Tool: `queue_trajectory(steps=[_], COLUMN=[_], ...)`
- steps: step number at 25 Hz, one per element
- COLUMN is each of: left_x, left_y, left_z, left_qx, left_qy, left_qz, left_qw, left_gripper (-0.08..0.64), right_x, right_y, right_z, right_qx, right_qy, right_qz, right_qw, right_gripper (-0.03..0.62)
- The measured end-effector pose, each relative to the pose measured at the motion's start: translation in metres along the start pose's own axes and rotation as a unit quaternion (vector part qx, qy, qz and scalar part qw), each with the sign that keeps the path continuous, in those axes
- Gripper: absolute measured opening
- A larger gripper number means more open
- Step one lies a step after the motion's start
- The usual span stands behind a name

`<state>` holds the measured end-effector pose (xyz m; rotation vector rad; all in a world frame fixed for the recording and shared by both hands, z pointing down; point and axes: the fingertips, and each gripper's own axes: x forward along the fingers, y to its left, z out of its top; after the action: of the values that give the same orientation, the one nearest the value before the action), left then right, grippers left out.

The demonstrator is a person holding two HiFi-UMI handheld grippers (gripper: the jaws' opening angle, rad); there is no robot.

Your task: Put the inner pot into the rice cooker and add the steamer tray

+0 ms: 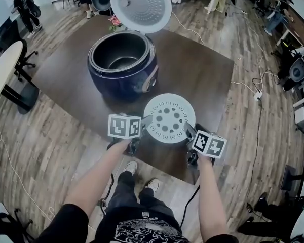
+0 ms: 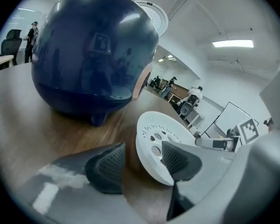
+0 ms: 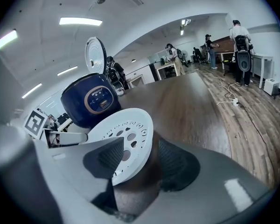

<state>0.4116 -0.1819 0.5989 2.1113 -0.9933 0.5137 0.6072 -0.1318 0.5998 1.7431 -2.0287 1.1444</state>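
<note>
The rice cooker, a glossy, rounded navy body, stands open in the middle of the dark wood-grain surface. Its white dimpled lid is tipped back and clipped by the top edge of the head view. The dark metal inner pot is already seated inside, with only its ridged rim and part of its wall on show. Nearer the person lies the steamer tray, a flat white plastic disc pierced with round holes and small slots. The left claw straddles its left rim, one ribbed grey pad over the top and the other still off the edge with bare wood showing between. The right claw mirrors it on the right rim, likewise part-way open and not pinching. From above, the marker cubes cover most of both claws. The tray's underside is hidden, so whether it rests fully flat is hard to judge.
</note>
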Motion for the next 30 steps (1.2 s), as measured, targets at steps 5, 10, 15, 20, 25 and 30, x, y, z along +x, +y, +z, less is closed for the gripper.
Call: queue_trajectory(steps=[5, 10, 15, 20, 25, 30], left_x=[0.0, -0.003, -0.013, -0.026, -0.051, -0.075], left_y=[-0.002, -0.002, -0.009, -0.02, -0.036, -0.049], left_z=[-0.003, -0.001, 0.01, 0.026, 0.06, 0.1], left_qx=[-0.027, -0.017, 0.001, 0.013, 0.039, 0.059], left_qy=[-0.016, -0.019, -0.037, -0.054, -0.087, -0.118], left_qz=[-0.011, -0.005, -0.005, -0.008, -0.013, -0.021], left_qw=[0.9995, 0.9997, 0.9993, 0.9984, 0.9953, 0.991], left_gripper=[0.136, 0.098, 0.084, 0.077, 0.074, 0.072], right_x=[0.003, 0.003, -0.007, -0.025, -0.044, -0.063], right_y=[-0.002, 0.0, 0.006, 0.017, 0.034, 0.054], right_z=[-0.008, -0.008, 0.006, 0.032, 0.066, 0.107], right_qx=[0.002, 0.001, -0.008, -0.022, -0.036, -0.053], right_qy=[0.009, 0.007, -0.019, -0.053, -0.092, -0.124], right_qz=[-0.003, -0.011, -0.01, -0.004, 0.008, 0.007], right_qw=[1.0, 1.0, 1.0, 0.998, 0.995, 0.991], right_gripper=[0.142, 0.104, 0.091, 0.081, 0.078, 0.075])
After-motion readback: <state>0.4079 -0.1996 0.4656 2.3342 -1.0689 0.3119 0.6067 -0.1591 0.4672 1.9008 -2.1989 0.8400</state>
